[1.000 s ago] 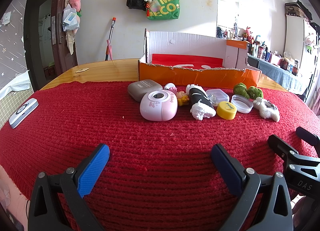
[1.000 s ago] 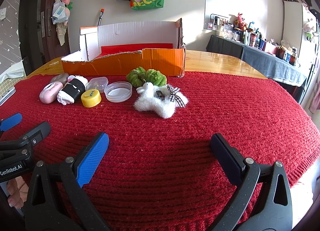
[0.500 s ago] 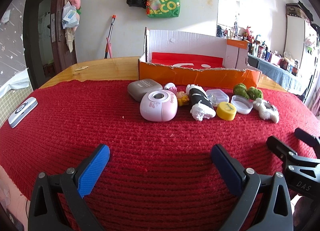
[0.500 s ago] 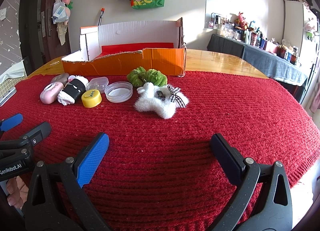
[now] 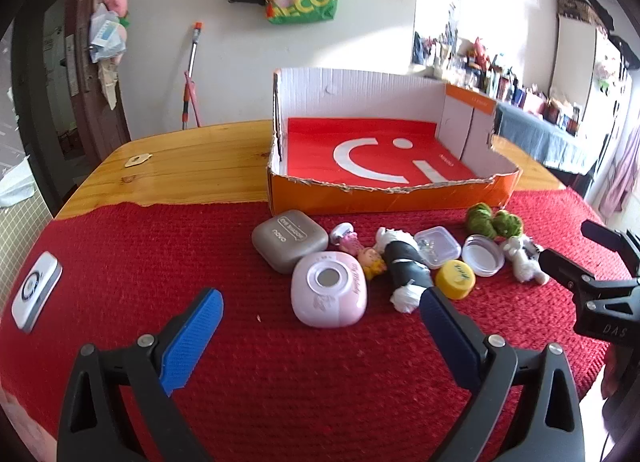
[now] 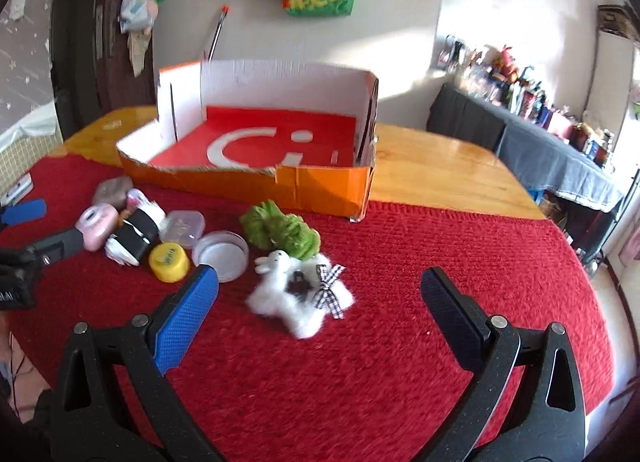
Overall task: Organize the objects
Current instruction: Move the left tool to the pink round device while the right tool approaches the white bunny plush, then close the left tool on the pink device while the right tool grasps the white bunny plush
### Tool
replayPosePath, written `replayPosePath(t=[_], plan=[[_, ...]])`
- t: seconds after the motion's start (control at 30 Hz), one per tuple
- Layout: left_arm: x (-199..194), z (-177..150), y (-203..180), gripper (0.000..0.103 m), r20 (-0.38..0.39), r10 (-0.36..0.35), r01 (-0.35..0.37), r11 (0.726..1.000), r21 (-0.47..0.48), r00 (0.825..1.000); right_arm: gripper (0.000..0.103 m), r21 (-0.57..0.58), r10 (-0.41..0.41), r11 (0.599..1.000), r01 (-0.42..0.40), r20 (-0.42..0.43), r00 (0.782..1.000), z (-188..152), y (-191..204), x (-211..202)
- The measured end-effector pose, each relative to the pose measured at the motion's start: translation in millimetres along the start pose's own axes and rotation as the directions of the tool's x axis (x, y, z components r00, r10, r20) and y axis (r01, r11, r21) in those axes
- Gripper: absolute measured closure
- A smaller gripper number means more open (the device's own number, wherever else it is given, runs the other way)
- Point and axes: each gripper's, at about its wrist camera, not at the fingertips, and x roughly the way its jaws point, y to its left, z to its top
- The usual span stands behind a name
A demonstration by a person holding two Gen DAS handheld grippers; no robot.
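Note:
An orange cardboard box (image 5: 392,194) (image 6: 320,186) with a red floor stands open at the back of the red cloth. In front of it lie a grey case (image 5: 289,240), a pink round case (image 5: 329,294) (image 6: 98,224), a black-and-white plush (image 5: 406,268) (image 6: 136,236), a yellow cap (image 5: 455,279) (image 6: 169,262), a clear lid (image 5: 482,260) (image 6: 221,255), green scrunchies (image 5: 492,219) (image 6: 282,231) and a white fluffy bunny clip (image 5: 522,264) (image 6: 300,296). My left gripper (image 5: 320,326) is open, just short of the pink case. My right gripper (image 6: 320,306) is open around the bunny clip without touching it.
A white remote-like device (image 5: 36,296) lies at the cloth's left edge. Bare wooden tabletop (image 5: 192,166) (image 6: 440,174) flanks the box. A small clear box (image 5: 438,246) (image 6: 182,224) and tiny pink and yellow figures (image 5: 360,250) sit among the objects. A cluttered side table (image 6: 560,150) stands far right.
Both grippers have risen and moved forward towards the objects, tilting down so the box floor shows. The right gripper now straddles the bunny clip. No object has moved.

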Motion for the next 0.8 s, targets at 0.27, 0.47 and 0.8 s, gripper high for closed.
replayPosePath(t=[0.27,0.47,0.8], plan=[[37.8,5.8,5.9,0.016,-0.155,-0.064,0.068,0.997,0.023,0.986,0.001,0.023,0.101,0.995,-0.099,-0.205,0.974,-2.5,-3.4,46.1],[46.9,1.7,7.7,0.031,-0.158,-0.057,0.063,0.997,0.035,0.986,0.011,0.037,0.118,0.993,-0.112,-0.207,0.971,-5.6,-5.1,53.1],[39.9,-0.5,6.8,0.052,-0.132,-0.081,0.087,0.995,0.039,0.988,0.049,0.042,0.147,0.989,-0.142,-0.154,0.977,-1.6,-5.9,42.2]])
